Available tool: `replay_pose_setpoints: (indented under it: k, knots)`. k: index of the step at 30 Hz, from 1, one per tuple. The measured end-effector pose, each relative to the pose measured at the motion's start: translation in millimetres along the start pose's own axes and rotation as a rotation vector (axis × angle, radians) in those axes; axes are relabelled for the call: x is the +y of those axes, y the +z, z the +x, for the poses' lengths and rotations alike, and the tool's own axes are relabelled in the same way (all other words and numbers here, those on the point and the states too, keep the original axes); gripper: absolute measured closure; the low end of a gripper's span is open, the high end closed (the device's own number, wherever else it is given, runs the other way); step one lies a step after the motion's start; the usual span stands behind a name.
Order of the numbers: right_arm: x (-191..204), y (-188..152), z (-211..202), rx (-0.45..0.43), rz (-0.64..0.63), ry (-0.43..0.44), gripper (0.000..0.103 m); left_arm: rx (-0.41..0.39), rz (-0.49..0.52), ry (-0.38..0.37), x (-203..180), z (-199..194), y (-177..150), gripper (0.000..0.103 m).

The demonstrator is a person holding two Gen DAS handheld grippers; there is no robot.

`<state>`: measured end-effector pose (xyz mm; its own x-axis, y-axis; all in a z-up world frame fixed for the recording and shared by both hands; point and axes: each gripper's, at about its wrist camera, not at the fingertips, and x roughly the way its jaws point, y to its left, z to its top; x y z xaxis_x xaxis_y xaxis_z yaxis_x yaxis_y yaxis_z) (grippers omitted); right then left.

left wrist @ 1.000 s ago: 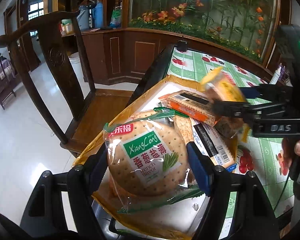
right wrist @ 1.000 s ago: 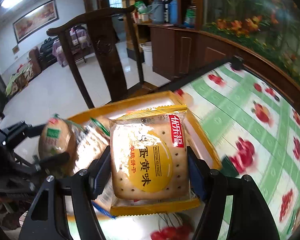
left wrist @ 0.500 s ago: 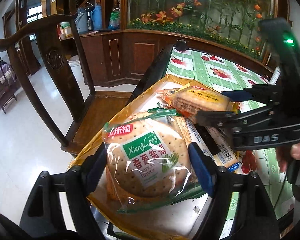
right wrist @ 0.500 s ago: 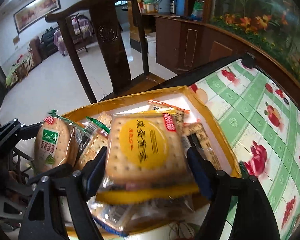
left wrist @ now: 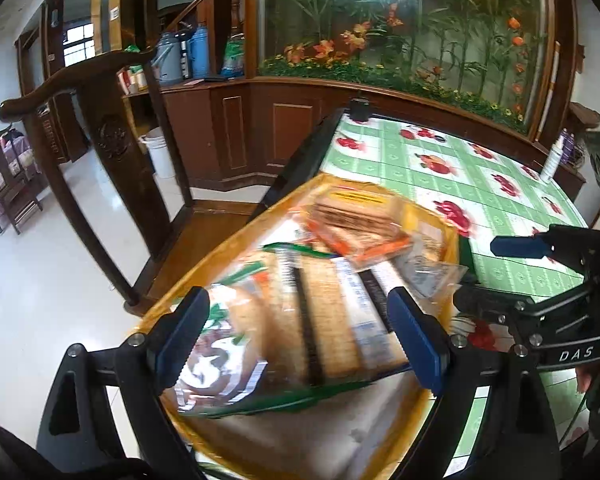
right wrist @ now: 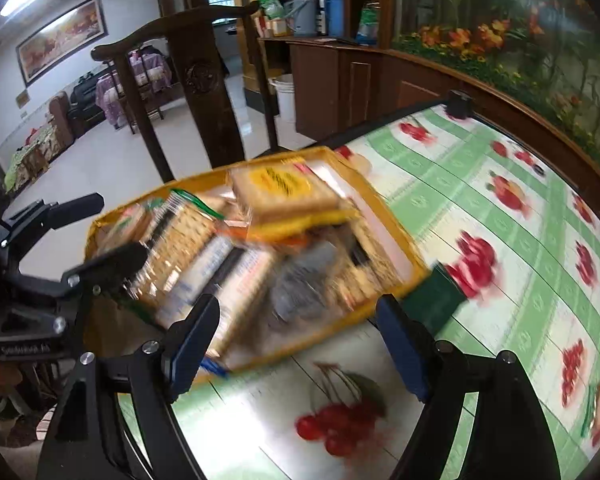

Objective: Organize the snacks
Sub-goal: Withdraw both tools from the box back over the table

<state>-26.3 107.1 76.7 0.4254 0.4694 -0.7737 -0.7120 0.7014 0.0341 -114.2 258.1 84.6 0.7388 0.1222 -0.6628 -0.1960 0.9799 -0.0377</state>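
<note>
Crinkly plastic biscuit packets (left wrist: pixel 324 312) in rectangular yellow tray (right wrist: pixel 396 236), both tongs (left wrist: pixel 296 336) (right wrist: pixel 296 344) just released, empty.

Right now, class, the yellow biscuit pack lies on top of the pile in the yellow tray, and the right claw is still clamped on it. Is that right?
Not quite. The yellow biscuit pack does lie on the pile in the yellow tray, but the right claw is open and empty, its jaws having just been opening. The right wrist view shows it.

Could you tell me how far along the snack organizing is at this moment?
Done: several cracker packs lie in the yellow tray, the yellow-label pack on top. In hand: nothing; the left gripper and right gripper, jaws just opened, are empty. Left: no loose snack shows on the tablecloth.
</note>
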Motion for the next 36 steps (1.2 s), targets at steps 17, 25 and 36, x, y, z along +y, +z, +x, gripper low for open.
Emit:
replay_pose_setpoints:
  k: [17,25,36]
  knots:
    - [-82.1,-67.8,-69.6,-0.073,0.192,-0.101,0.022,0.0,0.174,-0.126,-133.8,7.6,7.9,0.013]
    - [-128.7,-107.6,-88.5,-0.049,0.285,-0.185,0.022,0.023,0.242,-0.166,-189.7,21.3,7.0,0.013]
    - [-180.5,-148.1,-105.3,-0.05,0.414,-0.217,0.02,0.103,0.28,-0.196,-224.0,51.3,14.5,0.013]
